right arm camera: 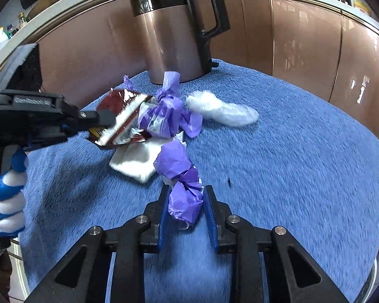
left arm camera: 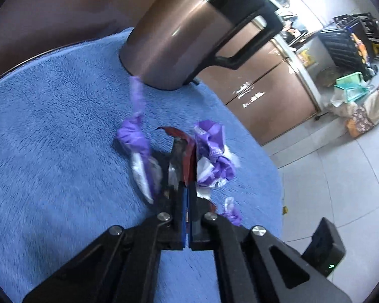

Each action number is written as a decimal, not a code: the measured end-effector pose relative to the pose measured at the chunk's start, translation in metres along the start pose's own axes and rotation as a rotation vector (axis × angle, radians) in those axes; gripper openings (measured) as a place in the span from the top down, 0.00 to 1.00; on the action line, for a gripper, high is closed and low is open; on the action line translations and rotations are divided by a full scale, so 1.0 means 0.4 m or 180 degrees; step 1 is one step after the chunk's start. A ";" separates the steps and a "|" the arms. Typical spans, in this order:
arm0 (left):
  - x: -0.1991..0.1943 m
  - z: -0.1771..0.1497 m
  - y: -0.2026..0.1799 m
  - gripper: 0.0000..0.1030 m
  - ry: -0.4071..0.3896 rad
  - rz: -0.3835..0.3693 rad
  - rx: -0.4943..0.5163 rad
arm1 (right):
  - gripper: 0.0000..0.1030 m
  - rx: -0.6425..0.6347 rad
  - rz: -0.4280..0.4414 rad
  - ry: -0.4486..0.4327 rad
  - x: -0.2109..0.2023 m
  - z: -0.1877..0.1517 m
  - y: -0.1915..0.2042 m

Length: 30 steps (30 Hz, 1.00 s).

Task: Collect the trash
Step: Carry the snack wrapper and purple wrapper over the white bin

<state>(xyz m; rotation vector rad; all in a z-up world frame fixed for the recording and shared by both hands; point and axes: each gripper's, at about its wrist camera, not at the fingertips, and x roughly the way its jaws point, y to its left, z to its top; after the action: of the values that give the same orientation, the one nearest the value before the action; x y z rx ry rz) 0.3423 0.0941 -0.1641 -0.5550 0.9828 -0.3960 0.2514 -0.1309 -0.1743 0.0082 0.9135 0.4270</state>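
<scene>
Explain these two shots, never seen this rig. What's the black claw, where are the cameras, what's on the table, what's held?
No robot arm here: a person holds a two-finger gripper in each hand, each with a fisheye camera looking along its fingers.

The left wrist view shows the left gripper shut on a dark red foil wrapper. The right wrist view shows the right gripper with its pads against a crumpled purple bag, so it looks gripped. The left gripper appears there too, held in a blue and white gloved hand.

On the blue towel: a kettle, a white paper piece, a white cotton wad and more purple plastic scraps.
</scene>
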 end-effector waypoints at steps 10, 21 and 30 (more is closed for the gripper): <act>-0.172 -0.109 -0.063 1.00 -0.0169 -0.0102 0.0194 | 0.77 0.0196 0.0080 -0.0254 -0.200 -0.105 0.029; -0.251 -0.234 -0.258 1.00 -0.0162 -0.0317 0.0643 | 0.77 0.0566 0.0037 -0.0773 -0.411 -0.199 -0.080; -0.103 -0.344 -0.506 1.00 0.0289 -0.0546 0.1191 | 0.77 0.1089 -0.0552 -0.1001 -0.539 -0.351 -0.262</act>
<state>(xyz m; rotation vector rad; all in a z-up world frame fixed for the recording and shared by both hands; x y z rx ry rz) 0.1895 -0.0796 -0.0743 -0.2832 0.9215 -0.7461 0.0656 -0.3293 -0.1155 0.2991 0.6607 0.0991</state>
